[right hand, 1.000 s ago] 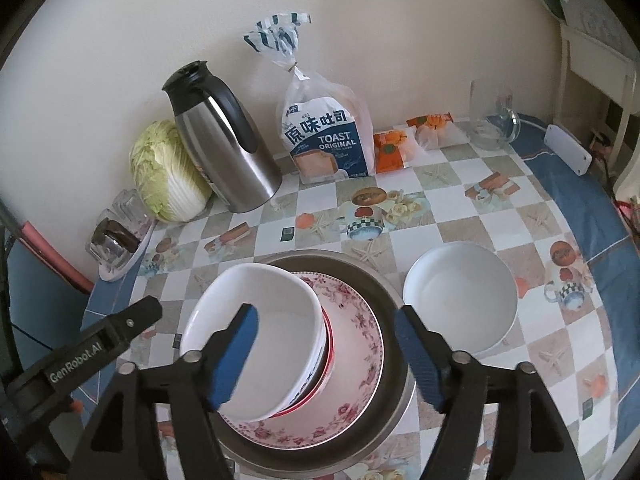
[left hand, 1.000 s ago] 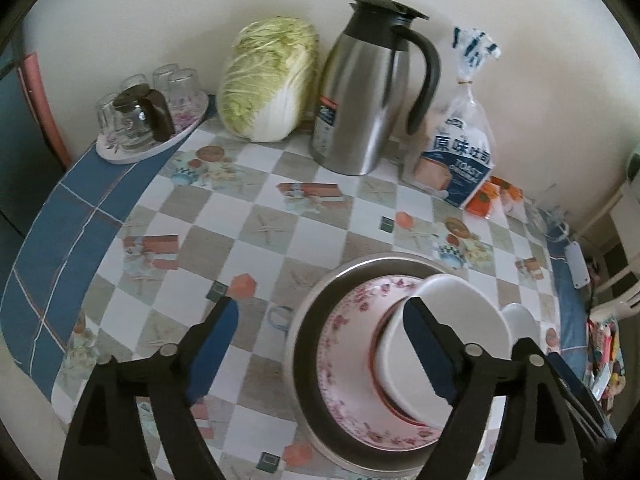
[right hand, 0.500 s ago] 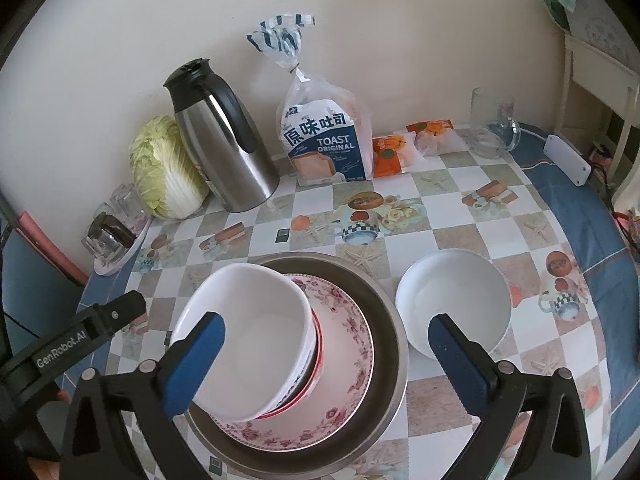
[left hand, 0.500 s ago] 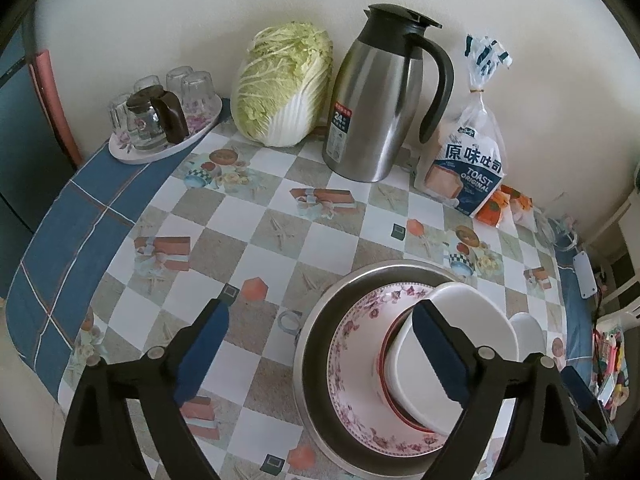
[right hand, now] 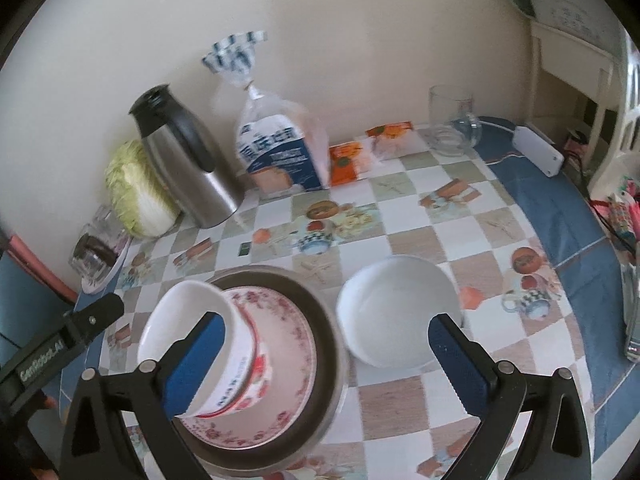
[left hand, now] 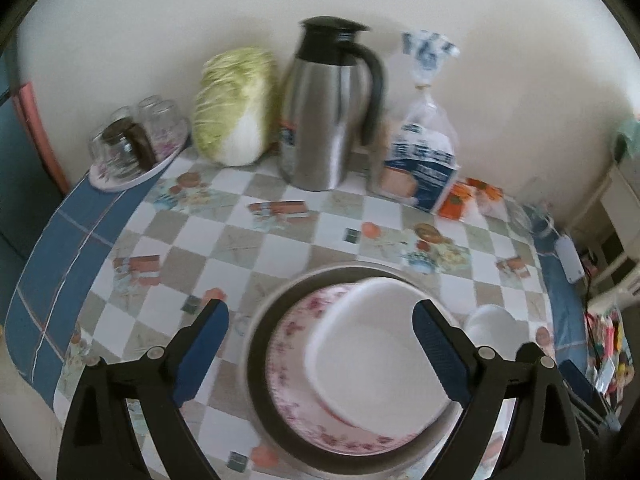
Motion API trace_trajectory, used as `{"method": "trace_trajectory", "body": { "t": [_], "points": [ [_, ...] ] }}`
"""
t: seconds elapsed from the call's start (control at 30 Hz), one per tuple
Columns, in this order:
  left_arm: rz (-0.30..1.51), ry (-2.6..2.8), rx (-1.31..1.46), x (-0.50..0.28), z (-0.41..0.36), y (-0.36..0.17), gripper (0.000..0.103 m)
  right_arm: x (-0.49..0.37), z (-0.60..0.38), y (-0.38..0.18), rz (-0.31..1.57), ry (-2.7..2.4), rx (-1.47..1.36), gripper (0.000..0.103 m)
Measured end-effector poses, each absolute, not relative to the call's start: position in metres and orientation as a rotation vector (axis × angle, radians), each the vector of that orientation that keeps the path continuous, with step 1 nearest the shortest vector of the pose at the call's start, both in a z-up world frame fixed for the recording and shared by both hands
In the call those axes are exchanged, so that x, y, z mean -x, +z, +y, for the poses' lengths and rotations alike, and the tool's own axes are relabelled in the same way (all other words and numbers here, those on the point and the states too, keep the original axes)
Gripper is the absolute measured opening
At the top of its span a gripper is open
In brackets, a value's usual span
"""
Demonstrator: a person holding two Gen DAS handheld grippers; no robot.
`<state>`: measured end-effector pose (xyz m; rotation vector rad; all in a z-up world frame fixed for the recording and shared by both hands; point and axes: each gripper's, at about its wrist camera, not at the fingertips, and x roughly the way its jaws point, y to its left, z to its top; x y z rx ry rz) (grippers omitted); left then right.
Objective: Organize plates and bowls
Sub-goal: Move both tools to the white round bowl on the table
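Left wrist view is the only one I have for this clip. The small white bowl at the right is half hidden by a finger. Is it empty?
Observer: Yes. In the right wrist view the white bowl is empty and stands on the tablecloth, close beside the metal basin. I cannot tell whether they touch.
Operator: And the tall white tub on the flowered plate, what is on its outside?
Observer: The tall white tub has red print around its wall, and it sits tilted on the flowered plate.
Operator: What is the blur at the far right edge?
Observer: A clear glass mug, upright.
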<state>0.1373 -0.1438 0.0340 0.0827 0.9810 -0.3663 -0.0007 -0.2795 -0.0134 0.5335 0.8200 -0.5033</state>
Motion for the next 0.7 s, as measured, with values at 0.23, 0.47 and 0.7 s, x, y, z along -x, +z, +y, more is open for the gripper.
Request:
{"method": "trace_trajectory", "body": {
  "t": [0.23,0.47,0.7],
  "points": [
    [0.941,-0.475,-0.125,-0.109,-0.188,0.04,0.094,0.032,-0.317,-0.015,0.787,-0.578,-0.571,0.103],
    [0.939,-0.573,-0.218,-0.085,-0.233,0.03,0.094,0.062,-0.356,-0.023,0.78,-0.659,-0.619,0.103],
    [0.939,-0.622,-0.266,-0.072,-0.266,0.019,0.093,0.082,-0.384,-0.034,0.785,-0.721,-0.655,0.103]
  ]
}}
